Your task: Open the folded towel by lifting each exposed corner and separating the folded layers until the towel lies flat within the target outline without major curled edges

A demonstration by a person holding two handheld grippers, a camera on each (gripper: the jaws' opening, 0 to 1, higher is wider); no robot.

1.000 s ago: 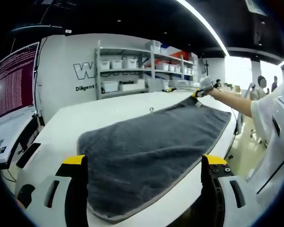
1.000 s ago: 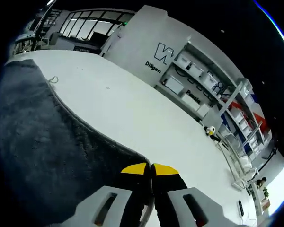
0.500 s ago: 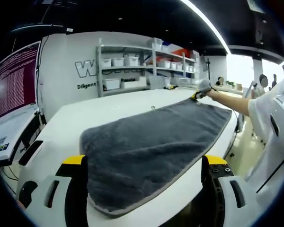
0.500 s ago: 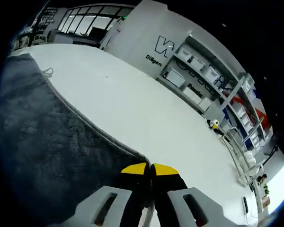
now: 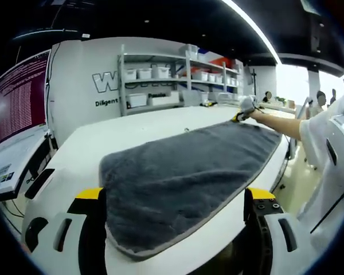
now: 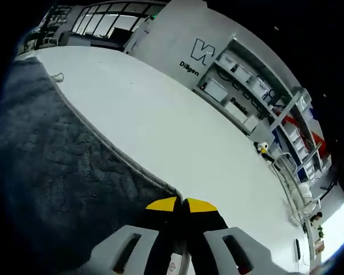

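Towel (image 5: 183, 177): dark grey, pale-edged, spread across white table (image 5: 132, 134), near edge close to the table's front rim
Left gripper (image 5: 175, 197): jaws wide apart, yellow-tipped, either side of the towel's near end, gripping nothing
Right gripper (image 6: 180, 204): jaws pinched together on the towel's far corner (image 6: 169, 192); seen from the left gripper view at the towel's far end (image 5: 239, 116), held by a person's outstretched arm (image 5: 278, 123)
Shelving (image 5: 178, 80): against the back wall, holding white bins
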